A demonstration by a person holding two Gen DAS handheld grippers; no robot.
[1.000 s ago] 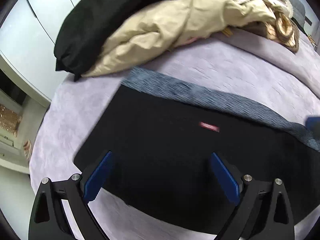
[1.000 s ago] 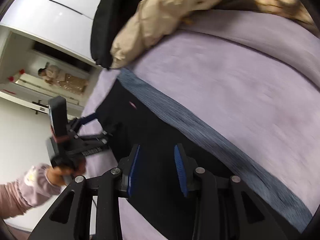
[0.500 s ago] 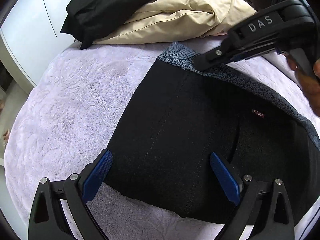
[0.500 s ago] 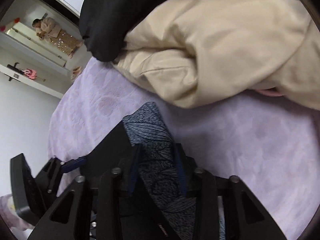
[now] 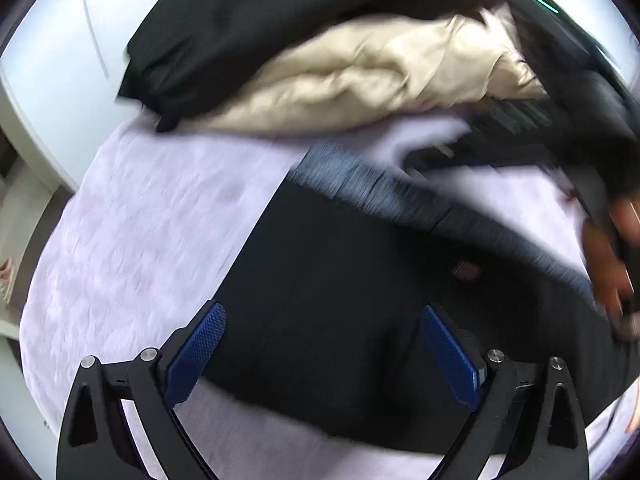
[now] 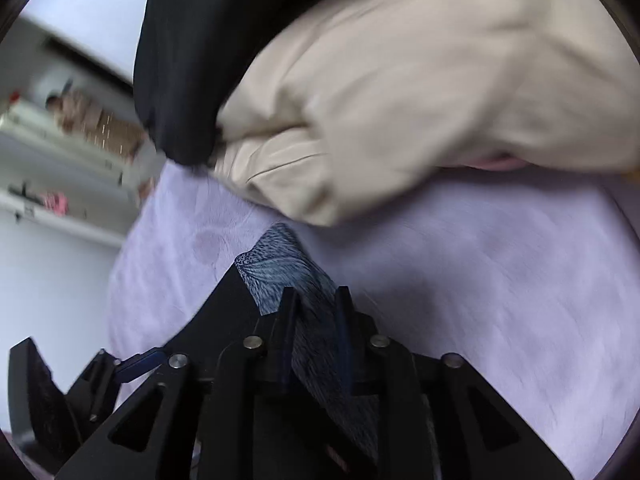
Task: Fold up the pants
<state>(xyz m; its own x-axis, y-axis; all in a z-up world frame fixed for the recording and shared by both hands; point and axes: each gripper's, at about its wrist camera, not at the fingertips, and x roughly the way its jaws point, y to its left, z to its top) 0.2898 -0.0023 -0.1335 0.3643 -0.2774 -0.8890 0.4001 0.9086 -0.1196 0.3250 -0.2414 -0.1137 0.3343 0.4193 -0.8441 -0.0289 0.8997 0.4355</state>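
Black pants [image 5: 340, 300] with a grey-blue waistband [image 5: 360, 188] lie flat on a lilac bed cover [image 5: 140, 240]. My left gripper [image 5: 322, 314] hovers over the near part of the pants, open wide with nothing between its fingers. In the right wrist view my right gripper [image 6: 316, 292] sits at the waistband's corner [image 6: 276, 264]. Its jaws are narrow and opening, and the band runs through the gap between them. The left wrist view shows the right gripper [image 5: 420, 158] blurred at the upper right with the person's hand [image 5: 608, 264]. The left gripper [image 6: 136, 360] shows at the lower left.
A crumpled beige garment [image 6: 420, 100] and a black garment [image 6: 192, 60] are piled on the bed just beyond the waistband. White cupboard doors [image 5: 60, 60] stand past the bed's left edge. Bare lilac cover [image 6: 500, 300] lies right of the pants.
My right gripper travelled along the waistband to its corner and closed on it; its jaws now stand slightly apart. The left gripper drifted over the pants and stayed open.
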